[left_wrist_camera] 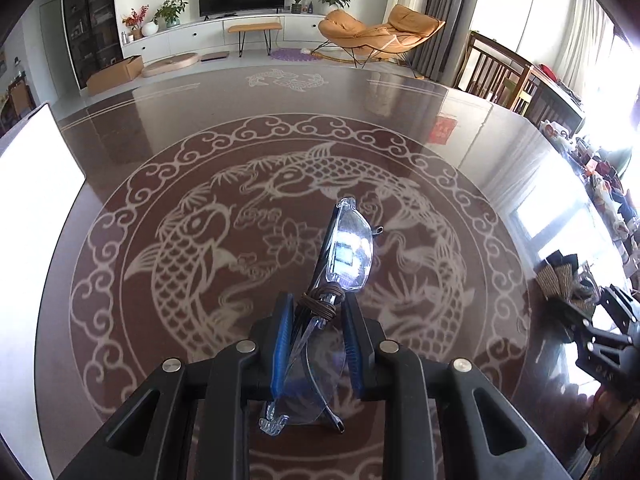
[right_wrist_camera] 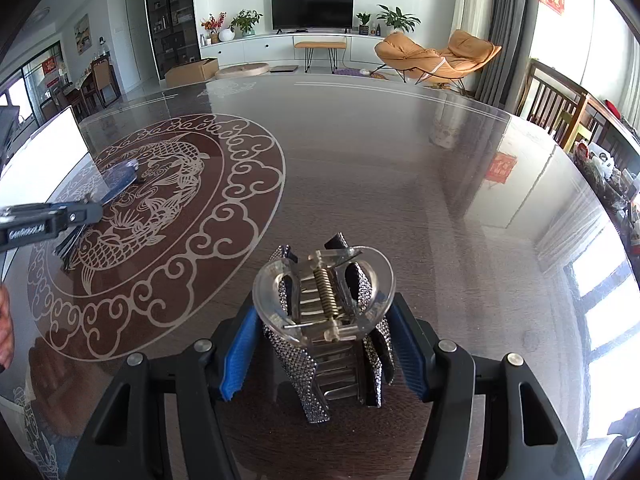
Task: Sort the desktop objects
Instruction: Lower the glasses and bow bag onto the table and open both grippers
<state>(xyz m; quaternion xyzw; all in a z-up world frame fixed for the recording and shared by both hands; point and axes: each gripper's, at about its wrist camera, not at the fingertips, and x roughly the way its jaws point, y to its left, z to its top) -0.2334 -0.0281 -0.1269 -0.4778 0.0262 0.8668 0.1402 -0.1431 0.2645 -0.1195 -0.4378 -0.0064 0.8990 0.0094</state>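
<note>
In the left wrist view, my left gripper (left_wrist_camera: 319, 307) is shut on a pair of glasses (left_wrist_camera: 352, 248) with clear lenses and a dark frame. Its blue pads press on the bridge, where a brown cord is wound. One lens sticks out ahead and the other hangs back between the fingers, above the dark table (left_wrist_camera: 440, 128). In the right wrist view, my right gripper (right_wrist_camera: 323, 314) is shut on a hair claw clip (right_wrist_camera: 324, 292) of clear plastic with rhinestone-covered teeth and a metal spring. The left gripper (right_wrist_camera: 86, 212) with the glasses (right_wrist_camera: 124, 174) shows at the left there.
The glossy table (right_wrist_camera: 360, 184) bears a round fish ornament (left_wrist_camera: 192, 240). A white flat panel (left_wrist_camera: 36, 184) stands at its left edge. A woven dark object (left_wrist_camera: 560, 276) sits near the right gripper (left_wrist_camera: 600, 332), with clutter (left_wrist_camera: 600, 176) along the right edge. Part of a hand (right_wrist_camera: 5, 328) shows.
</note>
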